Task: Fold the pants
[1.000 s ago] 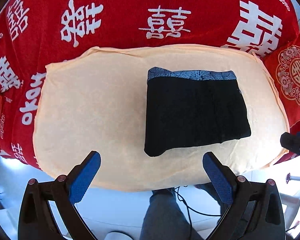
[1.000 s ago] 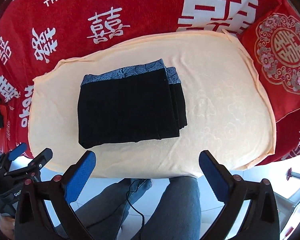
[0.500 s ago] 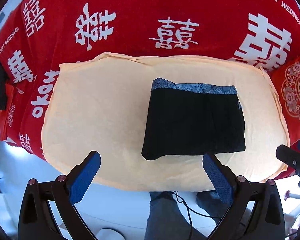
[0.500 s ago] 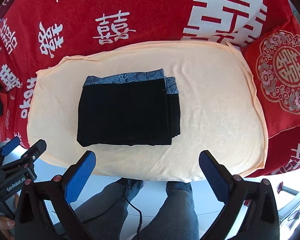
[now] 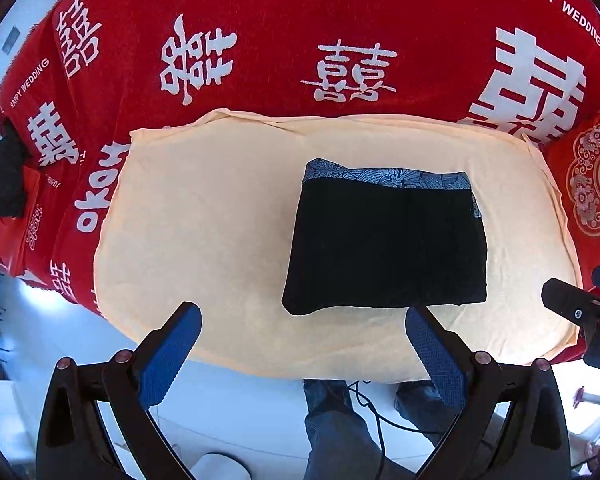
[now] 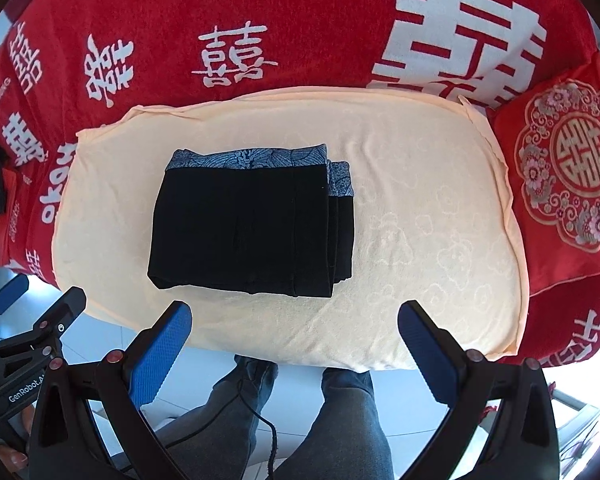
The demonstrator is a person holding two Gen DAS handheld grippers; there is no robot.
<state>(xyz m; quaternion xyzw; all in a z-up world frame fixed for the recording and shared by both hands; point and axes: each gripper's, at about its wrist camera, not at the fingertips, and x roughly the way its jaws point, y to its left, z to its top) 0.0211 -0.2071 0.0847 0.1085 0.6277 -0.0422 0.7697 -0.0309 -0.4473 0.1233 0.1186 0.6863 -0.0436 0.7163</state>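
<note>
Left wrist view showing the left gripper (image 5: 303, 322) hanging with blue pads spread wide, gripping nothing, hovering off the near edge of the peach cloth (image 5: 204, 224). Lying flat on that cloth, right of centre: the pants (image 5: 384, 244), folded into a compact black rectangle, patterned blue-grey waistband (image 5: 388, 178) running along the far side. Peeking in at the right edge, near the cloth's near-right corner: the right gripper (image 5: 580, 312), black body with a bit of blue. Spreading beyond and around the cloth: a red blanket (image 5: 300, 32) printed with white characters and "THE BIGDAY", plus a red cushion (image 5: 596, 184) with a round ornament at far right. Right wrist view showing the right gripper (image 6: 295, 320) likewise standing wide open and empty, hanging just off the near edge of the cloth (image 6: 420, 208). Sitting left of centre there: the pants (image 6: 244, 224), stacked layers stepping out along the right side, waistband (image 6: 248, 159) on the far side. Appearing at the near left: the left gripper (image 6: 32, 320), apart from the pants. Showing below the cloth's near edge: jeans-clad legs (image 6: 340, 420) and a dangling black cable (image 6: 260, 412).
</note>
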